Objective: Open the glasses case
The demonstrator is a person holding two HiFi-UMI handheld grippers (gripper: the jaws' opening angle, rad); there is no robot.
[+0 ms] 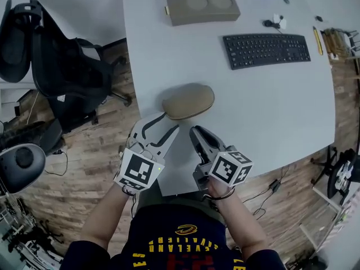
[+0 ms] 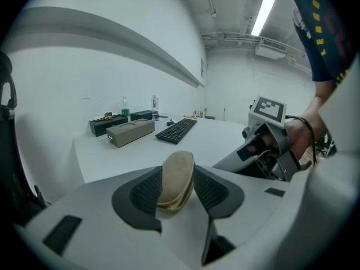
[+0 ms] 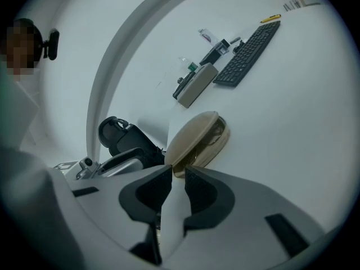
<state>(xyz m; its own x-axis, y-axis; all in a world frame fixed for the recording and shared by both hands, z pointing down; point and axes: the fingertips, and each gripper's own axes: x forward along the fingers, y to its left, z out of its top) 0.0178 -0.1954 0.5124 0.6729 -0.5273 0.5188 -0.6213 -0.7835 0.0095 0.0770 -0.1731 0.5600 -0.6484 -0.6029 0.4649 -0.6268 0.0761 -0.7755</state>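
Note:
A tan oval glasses case (image 1: 188, 101) lies on the white table (image 1: 281, 111) near its front edge. In the right gripper view the case (image 3: 197, 135) shows its lid slightly ajar along one side. My left gripper (image 1: 167, 122) sits just in front of the case's left end. Its jaws are open and the case (image 2: 177, 176) shows in the gap at their tips, with the pads not pressing on it. My right gripper (image 1: 195, 131) is below the case's right half. Its jaws (image 3: 174, 176) stand a narrow gap apart with nothing between them, the case's near end just beyond.
Farther back on the table are a black keyboard (image 1: 266, 50), a flat tan box (image 1: 201, 7) and a yellow pencil (image 1: 318, 40). A black office chair (image 1: 62, 66) stands on the wooden floor to the left of the table.

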